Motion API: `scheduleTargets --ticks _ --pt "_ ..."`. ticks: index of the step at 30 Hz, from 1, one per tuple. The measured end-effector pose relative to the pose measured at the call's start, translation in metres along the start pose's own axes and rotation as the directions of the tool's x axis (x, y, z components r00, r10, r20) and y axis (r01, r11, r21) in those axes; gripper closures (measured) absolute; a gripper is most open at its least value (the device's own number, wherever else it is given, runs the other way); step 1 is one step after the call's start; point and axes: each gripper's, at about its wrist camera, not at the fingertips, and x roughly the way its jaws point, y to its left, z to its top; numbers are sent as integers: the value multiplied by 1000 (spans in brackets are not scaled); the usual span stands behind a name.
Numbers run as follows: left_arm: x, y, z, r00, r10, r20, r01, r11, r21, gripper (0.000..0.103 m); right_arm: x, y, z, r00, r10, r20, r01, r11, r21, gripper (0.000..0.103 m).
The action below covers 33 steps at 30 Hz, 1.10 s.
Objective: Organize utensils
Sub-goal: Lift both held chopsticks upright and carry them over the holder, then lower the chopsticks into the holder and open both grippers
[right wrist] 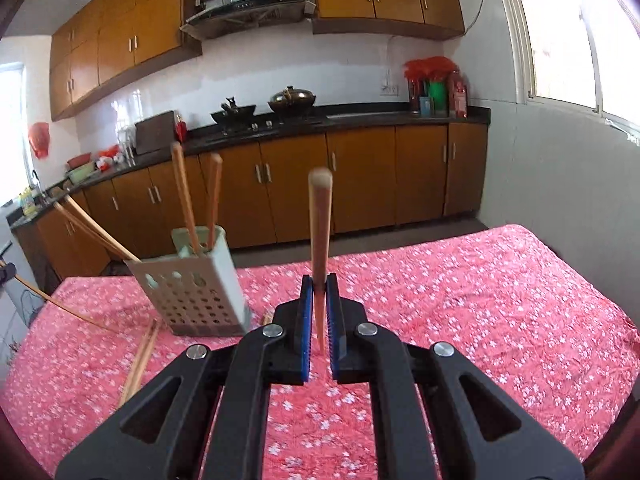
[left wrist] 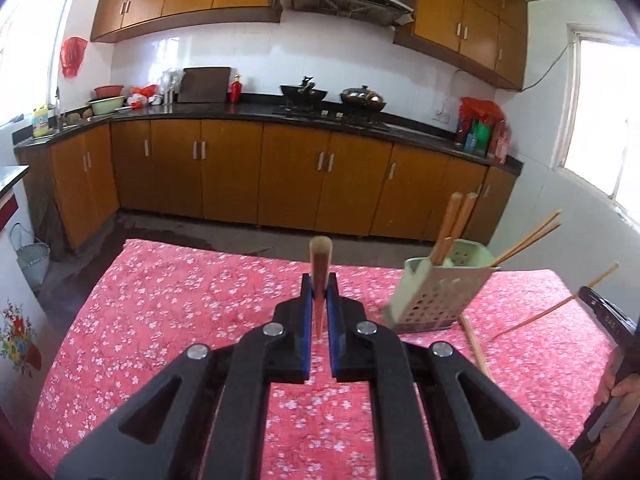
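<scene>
The left gripper (left wrist: 319, 294) is pinching a chopstick (left wrist: 320, 268) at frame centre; the right gripper (right wrist: 319, 294) is pinching another chopstick (right wrist: 320, 232). Both look light, stiff and slippery, best held mid-shaft. The holder (right wrist: 196, 280), centre-left, is hiding the lower ends of the chopsticks inside it.

Holder (right wrist: 192, 280) on table (right wrist: 480, 300) w/ chopsticks (right wrist: 184, 196) inside, loose pair (right wrist: 138, 360) beside it
</scene>
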Motion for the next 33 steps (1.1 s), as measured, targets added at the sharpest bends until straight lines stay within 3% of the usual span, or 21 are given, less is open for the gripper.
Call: scheduleTargets --ticks 7,12,17,23,27,33 --pt "-32 -30 17 992 -123 39 121 991 50 95 -32 16 34 988 136 71 -138 990 24 95" --pt "-49 -58 35 974 -211 86 205 975 82 95 -51 34 59 963 228 142 -234 972 24 95" --pt "-52 -84 60 953 -244 181 235 969 72 95 -55 59 80 937 266 228 -271 963 -13 95" --pt "-37 -105 90 932 -201 302 195 979 50 95 -37 78 95 927 248 280 -247 968 -39 95" --pt "-16 -112 101 923 -156 352 160 987 18 95 -15 80 97 936 235 262 -235 971 -30 95" --pt "24 -118 94 926 -121 357 125 992 10 95 19 79 87 955 221 196 -222 975 -19 95"
